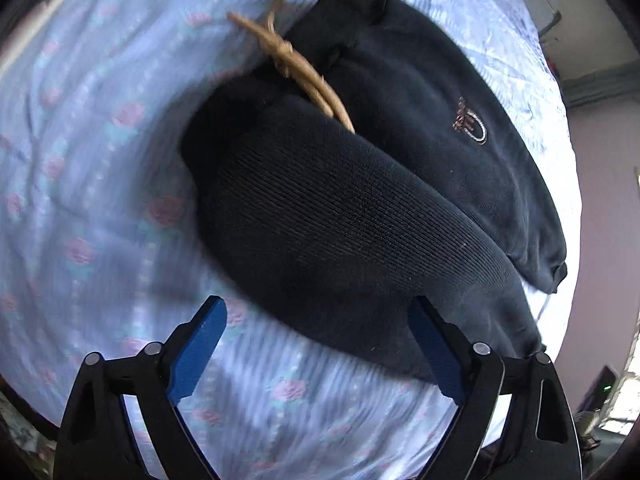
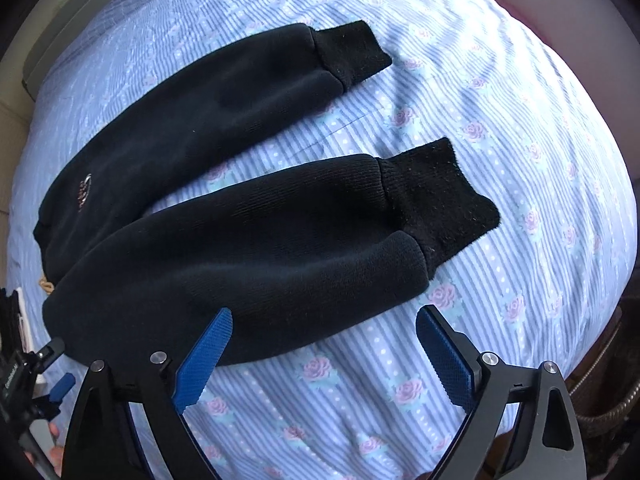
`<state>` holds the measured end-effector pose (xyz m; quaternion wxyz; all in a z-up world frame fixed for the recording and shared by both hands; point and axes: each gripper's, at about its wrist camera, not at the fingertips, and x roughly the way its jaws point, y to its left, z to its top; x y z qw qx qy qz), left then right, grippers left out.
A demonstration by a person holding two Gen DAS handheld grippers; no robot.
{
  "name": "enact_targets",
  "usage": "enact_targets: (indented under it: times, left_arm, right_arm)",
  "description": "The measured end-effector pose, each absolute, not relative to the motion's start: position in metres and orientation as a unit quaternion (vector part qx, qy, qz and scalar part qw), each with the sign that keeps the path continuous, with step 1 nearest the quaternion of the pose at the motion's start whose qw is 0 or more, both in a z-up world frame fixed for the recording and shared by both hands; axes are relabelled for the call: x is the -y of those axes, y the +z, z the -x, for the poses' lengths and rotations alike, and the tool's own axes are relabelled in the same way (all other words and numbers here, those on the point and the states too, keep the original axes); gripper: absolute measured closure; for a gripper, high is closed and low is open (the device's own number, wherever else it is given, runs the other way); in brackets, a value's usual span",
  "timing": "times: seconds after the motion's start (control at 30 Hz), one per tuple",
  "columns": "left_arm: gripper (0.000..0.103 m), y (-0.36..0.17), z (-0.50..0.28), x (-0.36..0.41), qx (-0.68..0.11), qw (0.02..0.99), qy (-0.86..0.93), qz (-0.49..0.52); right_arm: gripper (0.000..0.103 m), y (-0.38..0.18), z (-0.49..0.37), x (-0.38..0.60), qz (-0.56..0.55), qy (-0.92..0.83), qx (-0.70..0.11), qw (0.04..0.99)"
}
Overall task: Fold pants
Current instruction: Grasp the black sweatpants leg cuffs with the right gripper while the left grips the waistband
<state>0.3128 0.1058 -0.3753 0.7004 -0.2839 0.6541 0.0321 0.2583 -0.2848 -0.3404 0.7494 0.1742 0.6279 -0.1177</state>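
Nearest the lens in the left wrist view, the left tongs stand wide apart with nothing between their blue pads; the right-hand pad overlaps the near edge of the dark cloth in the picture, but whether it touches cannot be told. Just ahead of these tongs lies the waist end of the pants, black and ribbed, spread flat on the bed sheet, which is light blue with stripes and pink roses. A tan drawstring comes out from between the two dark halves farther ahead and trails onto the sheet. Ahead and to the right, a small embroidered logo shows on the far half. This view is somewhat blurred. In the right wrist view, the right tongs are likewise spread wide and grip nothing; their left pad sits over the near edge of the closer leg. The pants lie just ahead, two legs running from left to right and parted in a V with sheet visible between them. The near cuff lies ahead and a little to the right of these tongs, and the far cuff well ahead. At the far left edge, the other tool's blue tip shows beside the waistband.
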Motion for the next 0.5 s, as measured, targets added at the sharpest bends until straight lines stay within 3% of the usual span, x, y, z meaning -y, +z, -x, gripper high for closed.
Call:
enact_targets:
  times: [0.2,0.23,0.3,0.33,0.4,0.47,0.5]
  left_arm:
    - [0.015,-0.398,-0.319,-0.099,-0.656,0.682,0.079,0.313]
    - [0.018,-0.397,-0.320,-0.098,-0.658,0.680,0.083,0.312]
    - [0.038,-0.393,-0.323,-0.091,-0.658,0.681,0.077,0.313]
    - [0.045,-0.389,-0.324,-0.089,-0.657,0.682,0.072,0.312]
    - [0.070,-0.379,-0.325,-0.086,-0.655,0.687,0.065,0.307]
    - [0.077,-0.366,-0.324,-0.085,-0.650,0.696,0.059,0.300]
    - [0.078,-0.359,-0.323,-0.083,-0.649,0.701,0.056,0.291]
  right_arm:
    - [0.009,-0.372,-0.274,0.294,-0.186,-0.123,-0.660,0.718]
    - [0.010,-0.376,-0.276,0.295,-0.183,-0.118,-0.663,0.716]
    - [0.014,-0.382,-0.279,0.297,-0.188,-0.110,-0.667,0.713]
    - [0.019,-0.384,-0.281,0.298,-0.190,-0.104,-0.669,0.711]
    - [0.033,-0.386,-0.282,0.301,-0.201,-0.097,-0.670,0.708]
    - [0.056,-0.384,-0.283,0.302,-0.208,-0.087,-0.670,0.708]
    - [0.061,-0.380,-0.283,0.302,-0.203,-0.082,-0.670,0.710]
